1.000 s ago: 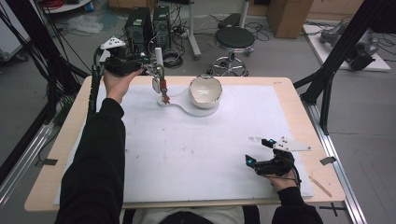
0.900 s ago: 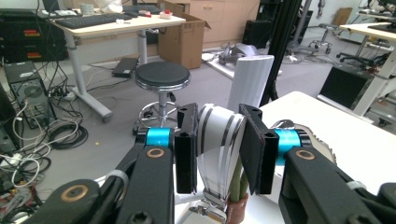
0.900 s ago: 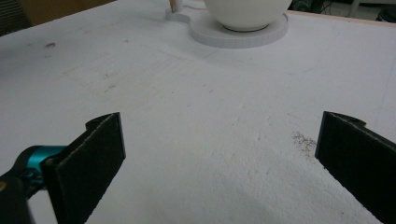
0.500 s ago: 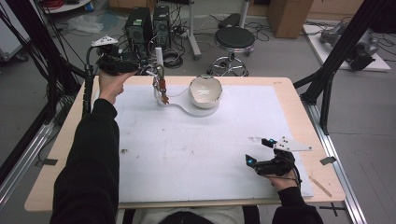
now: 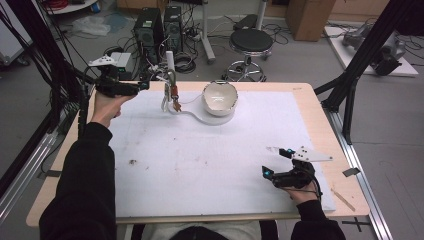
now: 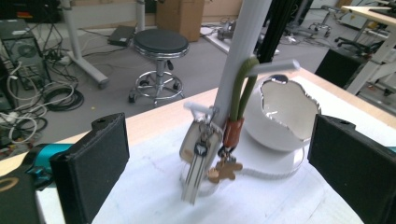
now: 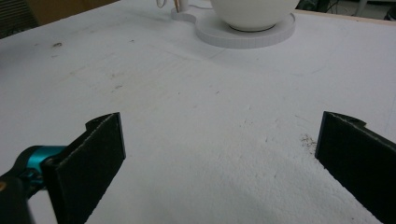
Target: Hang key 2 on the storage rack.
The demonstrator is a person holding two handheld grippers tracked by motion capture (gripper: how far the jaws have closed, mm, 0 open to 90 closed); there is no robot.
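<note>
Keys [image 6: 198, 161] hang on the stand near the table's far edge, seemingly untouched, both grippers' fingers wide.

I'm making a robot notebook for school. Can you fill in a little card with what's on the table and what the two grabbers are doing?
table: wooden table under a white sheet
stand: white post with a peg
hanging things: keys and a small tan charm on a green loop
bowl: white bowl on the stand's round base
left gripper: open, facing the keys, not touching them
right gripper: open, low at the near right, holding nothing
</note>
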